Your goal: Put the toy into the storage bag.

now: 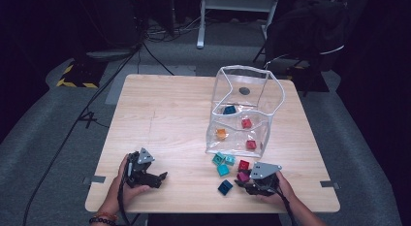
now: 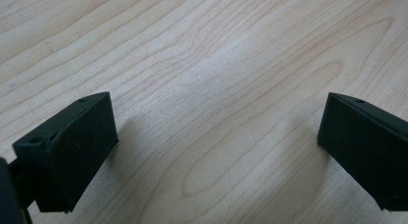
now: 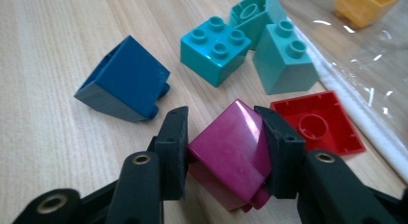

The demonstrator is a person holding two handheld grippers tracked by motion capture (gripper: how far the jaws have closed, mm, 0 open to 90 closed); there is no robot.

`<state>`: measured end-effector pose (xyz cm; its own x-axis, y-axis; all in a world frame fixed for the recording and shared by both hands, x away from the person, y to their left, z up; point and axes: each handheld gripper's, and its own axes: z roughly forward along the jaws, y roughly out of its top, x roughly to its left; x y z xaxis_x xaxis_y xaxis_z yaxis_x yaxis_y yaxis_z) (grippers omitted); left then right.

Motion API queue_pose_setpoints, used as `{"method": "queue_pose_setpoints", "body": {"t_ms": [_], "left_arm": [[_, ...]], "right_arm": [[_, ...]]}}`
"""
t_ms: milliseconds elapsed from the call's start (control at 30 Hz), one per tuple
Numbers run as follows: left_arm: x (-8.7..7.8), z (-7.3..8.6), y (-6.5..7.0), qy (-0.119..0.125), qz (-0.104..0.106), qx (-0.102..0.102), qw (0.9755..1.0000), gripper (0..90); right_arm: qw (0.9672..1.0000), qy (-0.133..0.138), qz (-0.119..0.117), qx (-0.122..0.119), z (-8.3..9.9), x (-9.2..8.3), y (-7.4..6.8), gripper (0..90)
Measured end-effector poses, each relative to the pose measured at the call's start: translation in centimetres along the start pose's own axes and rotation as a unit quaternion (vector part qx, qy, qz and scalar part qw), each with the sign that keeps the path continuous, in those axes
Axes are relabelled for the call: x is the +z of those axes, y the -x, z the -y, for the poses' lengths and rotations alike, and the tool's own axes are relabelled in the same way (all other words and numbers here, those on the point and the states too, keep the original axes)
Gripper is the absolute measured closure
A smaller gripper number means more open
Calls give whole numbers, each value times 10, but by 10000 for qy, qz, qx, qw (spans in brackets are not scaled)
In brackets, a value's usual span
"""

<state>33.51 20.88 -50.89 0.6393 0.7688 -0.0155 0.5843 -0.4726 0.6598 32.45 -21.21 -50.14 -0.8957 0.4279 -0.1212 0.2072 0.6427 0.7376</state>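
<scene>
Near the counter's point(image 1: 160, 119) front edge, right tool point(image 3: 223, 154) has its jaws clamped on the magenta block point(image 3: 231, 152), just beside the red block point(image 3: 317, 123); left tool point(image 2: 216, 152) sits spread wide, holding nothing.

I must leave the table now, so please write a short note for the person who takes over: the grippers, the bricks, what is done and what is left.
Right gripper: shut on the magenta brick, low at the table.
Left gripper: open, nothing between the jaws, over bare wood.
Loose near the right gripper: dark blue brick, three teal bricks, red brick lying studs down.
Done: the clear bag already holds four bricks, one blue, one orange, two red.
Left, as it seems: carry the magenta brick into the bag, then the five loose ones.
</scene>
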Motion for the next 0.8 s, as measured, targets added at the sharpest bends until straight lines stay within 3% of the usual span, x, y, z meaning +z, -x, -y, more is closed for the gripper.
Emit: {"method": "queue_pose_setpoints", "body": {"t_ms": [167,400,800], "left_arm": [[0,0,0,-2,2,-5,10000,5],[0,0,0,1,0,-1,10000,6],[0,0,0,-2,4,-9,10000,6]], "right_arm": [[9999,86,-32,73,-2,-4,1,597],[9988,424,-29,261,-11,-19,7,598],[9943,907,268,488,-34,-52,28,599]]}}
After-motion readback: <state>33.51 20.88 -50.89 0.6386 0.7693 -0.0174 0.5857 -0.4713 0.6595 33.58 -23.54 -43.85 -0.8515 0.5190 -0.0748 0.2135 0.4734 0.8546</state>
